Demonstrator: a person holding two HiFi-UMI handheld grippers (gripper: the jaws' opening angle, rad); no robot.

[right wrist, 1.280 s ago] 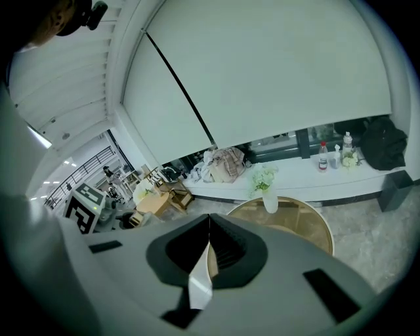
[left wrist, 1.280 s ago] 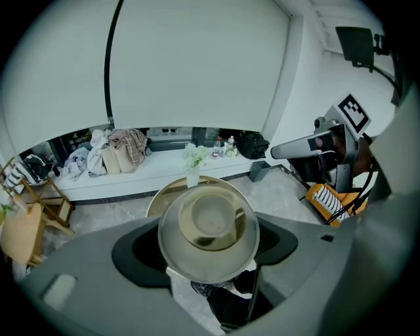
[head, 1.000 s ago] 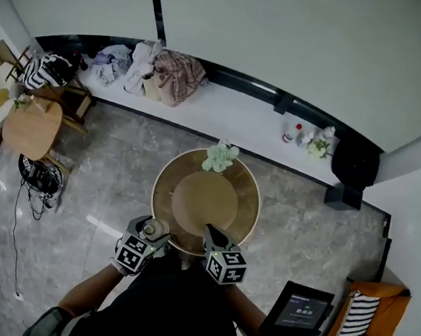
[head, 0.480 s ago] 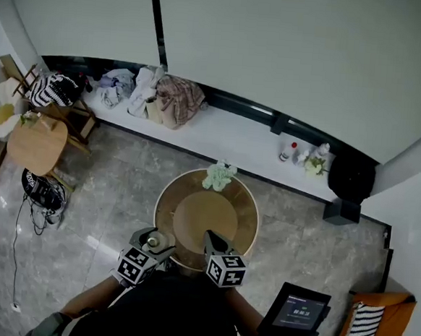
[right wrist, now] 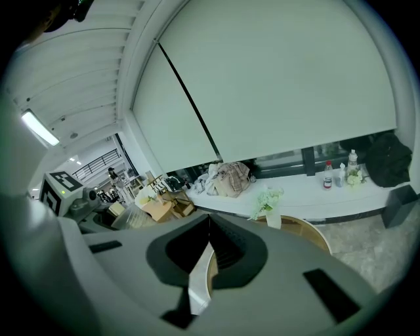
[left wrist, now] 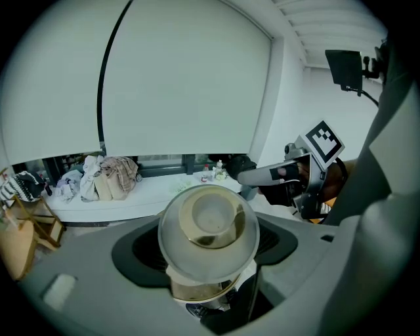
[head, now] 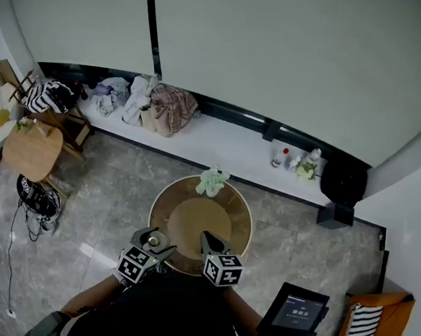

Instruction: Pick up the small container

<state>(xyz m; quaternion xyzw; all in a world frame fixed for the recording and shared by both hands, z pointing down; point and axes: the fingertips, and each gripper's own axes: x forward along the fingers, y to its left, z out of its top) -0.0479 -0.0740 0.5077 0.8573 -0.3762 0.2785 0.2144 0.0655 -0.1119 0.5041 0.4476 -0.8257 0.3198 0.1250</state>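
The left gripper [head: 149, 243] is gripping the small container [left wrist: 209, 226], a clear round pot with a pale inner cup, its jaws pressing on the pot's sides. It is hanging over the near left rim of the round wooden table [head: 240, 206]. The right gripper [head: 207, 239] is pointing over the table's near edge just beside it, jaws closed together with nothing between them. A pale green bunch of flowers [head: 213, 181] is sitting at the table's far edge.
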